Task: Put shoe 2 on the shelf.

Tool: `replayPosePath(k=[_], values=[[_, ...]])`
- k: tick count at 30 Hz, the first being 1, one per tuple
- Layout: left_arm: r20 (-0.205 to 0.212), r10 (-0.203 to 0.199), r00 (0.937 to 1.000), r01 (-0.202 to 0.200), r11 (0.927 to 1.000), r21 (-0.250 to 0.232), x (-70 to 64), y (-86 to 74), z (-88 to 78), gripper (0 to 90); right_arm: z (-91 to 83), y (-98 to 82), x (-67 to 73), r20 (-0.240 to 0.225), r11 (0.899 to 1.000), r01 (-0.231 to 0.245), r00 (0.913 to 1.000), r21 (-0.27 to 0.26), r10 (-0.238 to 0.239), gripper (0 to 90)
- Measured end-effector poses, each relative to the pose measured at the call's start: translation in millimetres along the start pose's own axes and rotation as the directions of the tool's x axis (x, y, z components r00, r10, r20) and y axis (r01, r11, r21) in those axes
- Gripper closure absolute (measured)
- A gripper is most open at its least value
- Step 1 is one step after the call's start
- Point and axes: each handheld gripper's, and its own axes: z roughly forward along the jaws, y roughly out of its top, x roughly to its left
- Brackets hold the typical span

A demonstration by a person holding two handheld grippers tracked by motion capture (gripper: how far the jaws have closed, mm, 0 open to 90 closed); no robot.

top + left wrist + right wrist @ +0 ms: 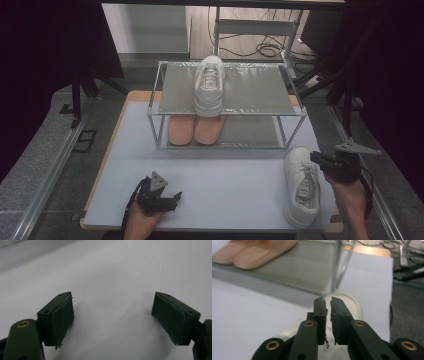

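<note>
White sneaker [302, 185] is lying on its sole at the near right corner of the pale table [225, 185], toe pointing away toward the rack [227, 116], well apart from it. Right gripper [316, 159] is hovering just over the shoe's outer edge near the toe end, its jaws reaching in from the right. In the right gripper view the two black pads [322, 315] are standing almost pressed together with only a thin slit between them, and nothing is showing in that slit; the sneaker's pale rim [354, 305] is lying just beyond and beneath the tips, blurred.

Left gripper [167, 199] is resting low at the near left of the table, far from the shoe, its jaws spread wide over bare tabletop with nothing between the pads [62, 320].

Farther out, a second white sneaker [209, 86] is sitting on the rack's top shelf, toe away, and a pair of pink slippers [196, 129] is lying side by side on the lower shelf beneath it.
</note>
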Motion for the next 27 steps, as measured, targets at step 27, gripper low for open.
replayPosePath(k=[27], values=[[0.001, -0.003, 1.0, 0.003, 1.0, 0.0, 0.1, 0.0, 0.1, 17.7, 34.1, -63.6, -44.2, 0.108, 0.987, -0.125, 0.9876, 0.098, 0.115, 86.7]])
